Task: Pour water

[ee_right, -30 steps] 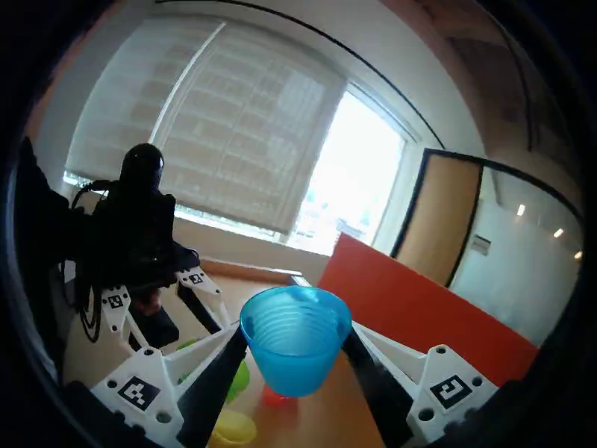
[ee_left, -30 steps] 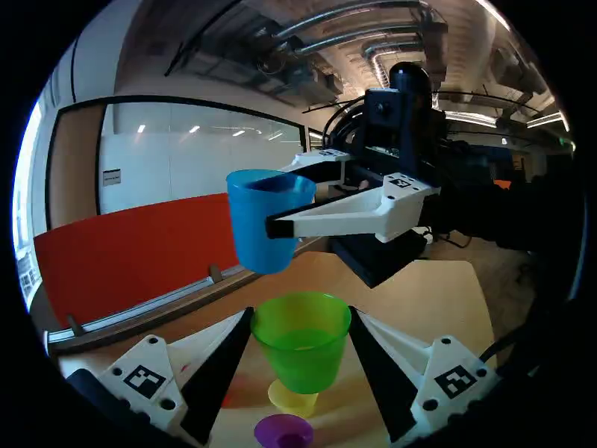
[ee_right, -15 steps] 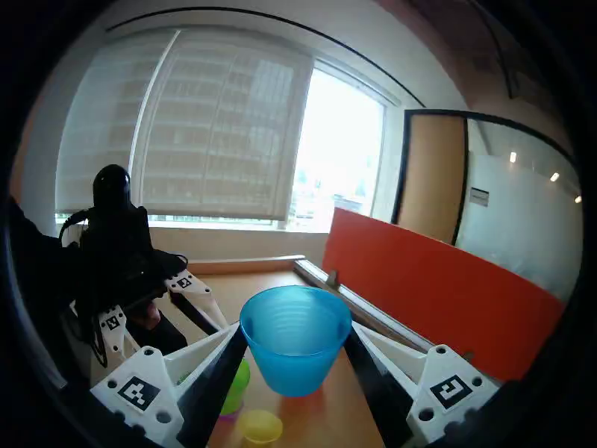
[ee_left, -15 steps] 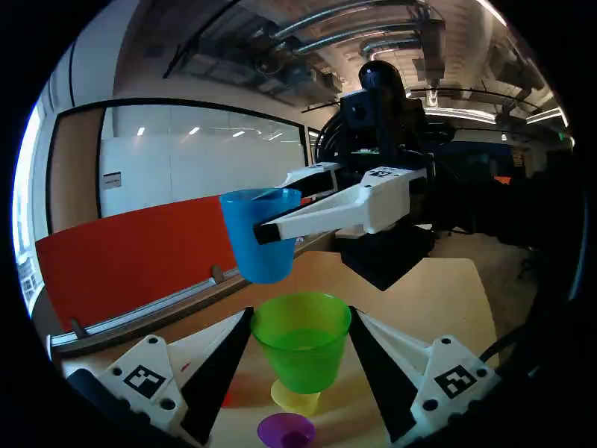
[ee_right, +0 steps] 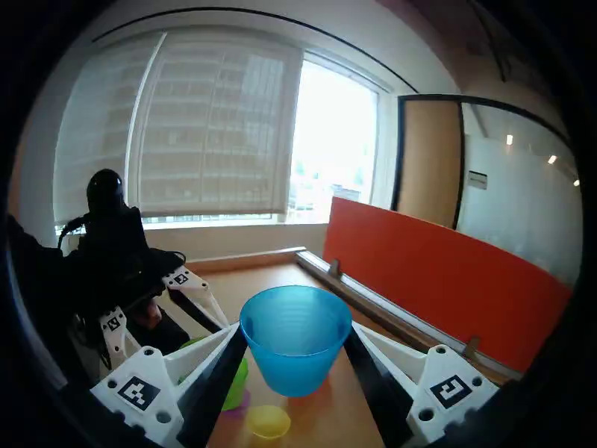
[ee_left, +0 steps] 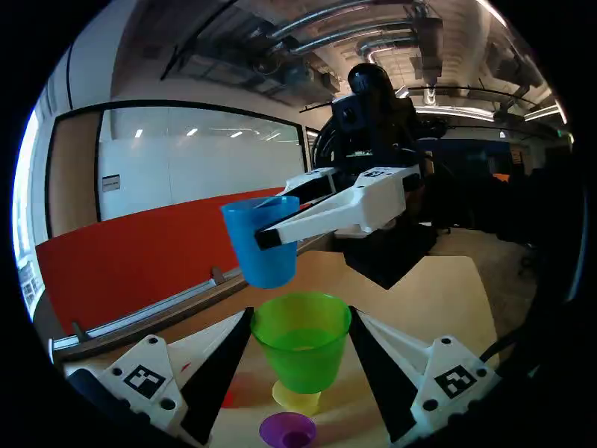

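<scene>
Left claw (ee_left: 301, 319) mine, clamped on green cup (ee_left: 301, 362), liquid inside, held above counter (ee_left: 448, 287). Blue cup (ee_left: 260, 243) hangs up-left of green rim, slightly tilted, apart from it. Right claw (ee_right: 295, 330) mine, closed on both sides of blue cup. Yellow cup (ee_left: 296, 396) and purple cup (ee_left: 287, 431) sit on counter beneath.

blue cup (ee_left: 261, 243): one
green cup (ee_left: 301, 351): one
yellow cup (ee_left: 296, 396): one
purple cup (ee_left: 287, 431): one
grippers: two (left gripper (ee_left: 298, 328), right gripper (ee_right: 296, 340))
red smudge (ee_left: 233, 392): one, perhaps a fifth cup; too blurred to tell
</scene>
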Motion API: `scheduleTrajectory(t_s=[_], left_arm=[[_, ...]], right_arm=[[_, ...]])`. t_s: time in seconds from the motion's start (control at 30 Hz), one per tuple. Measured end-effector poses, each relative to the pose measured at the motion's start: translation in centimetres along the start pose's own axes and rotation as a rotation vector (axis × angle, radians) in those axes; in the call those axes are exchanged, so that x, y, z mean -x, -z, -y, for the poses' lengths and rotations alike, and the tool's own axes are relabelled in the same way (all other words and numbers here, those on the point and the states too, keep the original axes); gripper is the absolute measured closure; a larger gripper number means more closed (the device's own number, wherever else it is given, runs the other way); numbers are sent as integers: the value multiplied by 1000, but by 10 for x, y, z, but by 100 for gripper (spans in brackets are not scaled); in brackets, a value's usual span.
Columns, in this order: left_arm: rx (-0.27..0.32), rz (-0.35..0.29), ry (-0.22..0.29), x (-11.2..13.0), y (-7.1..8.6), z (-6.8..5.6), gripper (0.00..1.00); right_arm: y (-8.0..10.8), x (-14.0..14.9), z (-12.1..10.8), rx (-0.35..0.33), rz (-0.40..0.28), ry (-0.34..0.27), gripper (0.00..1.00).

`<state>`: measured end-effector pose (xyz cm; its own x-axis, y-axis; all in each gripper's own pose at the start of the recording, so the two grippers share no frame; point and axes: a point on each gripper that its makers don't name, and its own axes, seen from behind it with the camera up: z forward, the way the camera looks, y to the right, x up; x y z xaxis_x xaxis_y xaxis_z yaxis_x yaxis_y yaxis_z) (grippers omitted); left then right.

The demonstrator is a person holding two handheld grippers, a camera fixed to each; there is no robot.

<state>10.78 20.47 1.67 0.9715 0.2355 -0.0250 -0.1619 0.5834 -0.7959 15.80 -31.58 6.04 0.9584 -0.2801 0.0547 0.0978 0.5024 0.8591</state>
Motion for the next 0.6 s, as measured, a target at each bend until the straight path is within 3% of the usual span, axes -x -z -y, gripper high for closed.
scheduleTrajectory(t_s=[0.6], left_arm=[[-9, 64, 25, 11, 8, 6, 10]], right_arm=[[13, 20, 6, -1, 59, 14, 10]])
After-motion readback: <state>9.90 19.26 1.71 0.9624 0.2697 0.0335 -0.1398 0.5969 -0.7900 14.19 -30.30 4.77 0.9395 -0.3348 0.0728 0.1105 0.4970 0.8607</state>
